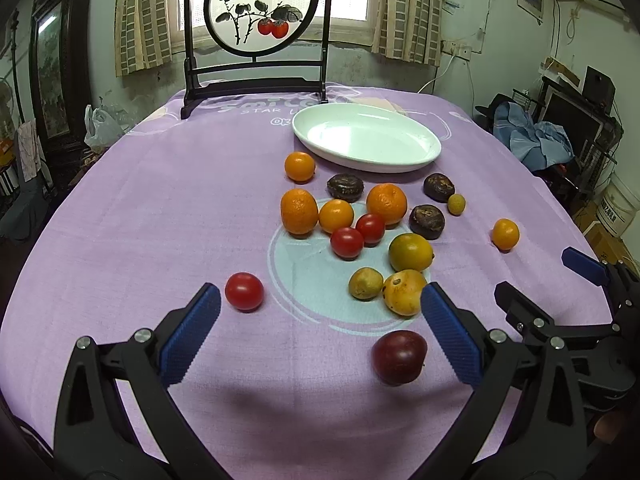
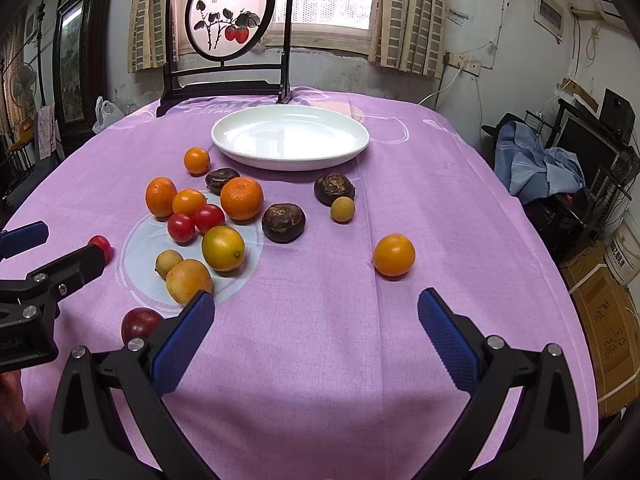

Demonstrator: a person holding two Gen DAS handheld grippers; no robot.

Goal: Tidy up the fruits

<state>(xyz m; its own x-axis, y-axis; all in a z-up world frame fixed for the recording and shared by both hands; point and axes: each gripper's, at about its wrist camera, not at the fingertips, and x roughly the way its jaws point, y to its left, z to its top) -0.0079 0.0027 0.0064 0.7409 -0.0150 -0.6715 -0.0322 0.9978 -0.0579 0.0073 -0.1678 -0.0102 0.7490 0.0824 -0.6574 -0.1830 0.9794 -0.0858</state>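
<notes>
While both grippers hang low over the near edge of the worktop, the fruits lie loose on its purple cloth and the white plate behind them holds nothing. The plate is oval, its long axis running left to right across the worktop, just in front of the dark stand with the round painted screen. The left gripper has its jaws wide apart, nothing between the blue pads; a dark red plum lies just inside its right pad and a lone tomato sits near its left one. The right gripper is likewise spread wide and holds nothing, with a single orange ahead of it, well apart from the main cluster of oranges, tomatoes and dark brown fruits.
</notes>
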